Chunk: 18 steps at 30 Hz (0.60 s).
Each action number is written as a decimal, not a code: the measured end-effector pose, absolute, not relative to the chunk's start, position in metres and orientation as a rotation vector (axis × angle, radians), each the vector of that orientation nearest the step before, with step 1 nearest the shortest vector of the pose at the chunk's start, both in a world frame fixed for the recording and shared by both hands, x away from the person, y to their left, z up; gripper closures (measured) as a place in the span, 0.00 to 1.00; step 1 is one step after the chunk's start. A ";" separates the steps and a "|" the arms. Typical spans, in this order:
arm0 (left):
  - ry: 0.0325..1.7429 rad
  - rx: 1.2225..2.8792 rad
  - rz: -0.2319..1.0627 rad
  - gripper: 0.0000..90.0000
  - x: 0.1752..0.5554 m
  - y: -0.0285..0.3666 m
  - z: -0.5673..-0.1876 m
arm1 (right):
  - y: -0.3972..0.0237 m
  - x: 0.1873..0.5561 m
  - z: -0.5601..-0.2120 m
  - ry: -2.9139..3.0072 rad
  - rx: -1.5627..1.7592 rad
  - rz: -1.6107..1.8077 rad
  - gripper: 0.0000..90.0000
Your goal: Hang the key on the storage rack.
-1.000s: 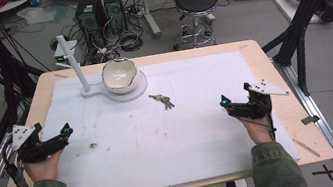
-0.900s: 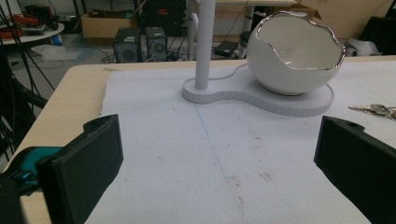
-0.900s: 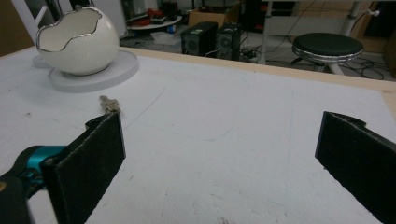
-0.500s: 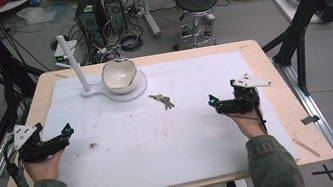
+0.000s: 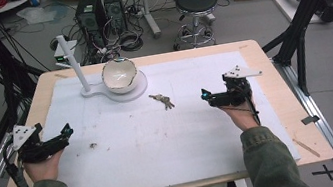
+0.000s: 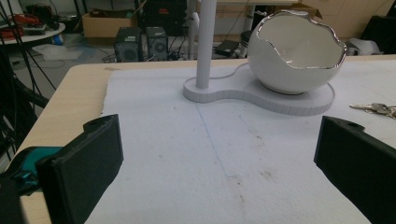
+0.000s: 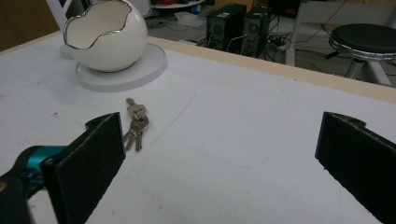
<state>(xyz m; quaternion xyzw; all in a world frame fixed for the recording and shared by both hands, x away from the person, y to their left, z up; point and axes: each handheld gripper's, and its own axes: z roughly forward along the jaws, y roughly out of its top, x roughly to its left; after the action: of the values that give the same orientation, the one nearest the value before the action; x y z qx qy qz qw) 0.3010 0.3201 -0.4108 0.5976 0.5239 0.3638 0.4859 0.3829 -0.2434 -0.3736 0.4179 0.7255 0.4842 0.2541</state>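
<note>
Nearest, the left gripper (image 5: pixel 65 133) and right gripper (image 5: pixel 205 97) rest on the white mat (image 5: pixel 162 144) covering the tabletop (image 5: pixel 43 93), each with fingers spread wide apart and holding nothing. Just beyond the right gripper lies a bunch of keys (image 5: pixel 162 100). Farther back, an egg-shaped white bowl (image 5: pixel 119 74) sits on a white stand (image 5: pixel 88 88) with an upright post.

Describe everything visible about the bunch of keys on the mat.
The keys are a small bunch of metal keys, silver and brass in tone, joined at their heads and fanned out flat on the white mat. They lie near the table's middle, just in front and to the right of the egg-shaped bowl's base, apart from it. Nothing touches them but the mat. The right gripper, jaws open, is close beside them without contact.
</note>
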 end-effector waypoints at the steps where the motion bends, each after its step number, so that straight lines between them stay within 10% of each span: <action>1: 1.274 1.454 0.884 0.02 0.301 0.320 -0.411 | -0.242 0.385 -0.372 1.978 1.126 1.313 0.01; 18: 1.273 1.462 0.877 0.02 0.302 0.320 -0.411 | -0.212 0.412 -0.362 2.088 1.102 1.284 0.01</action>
<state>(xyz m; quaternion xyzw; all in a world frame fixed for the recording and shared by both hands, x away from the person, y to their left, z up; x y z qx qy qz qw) 0.3019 0.3198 -0.4115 0.6006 0.5230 0.3605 0.4857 0.4120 -0.2117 -0.3617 0.3995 0.7571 0.4654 0.2250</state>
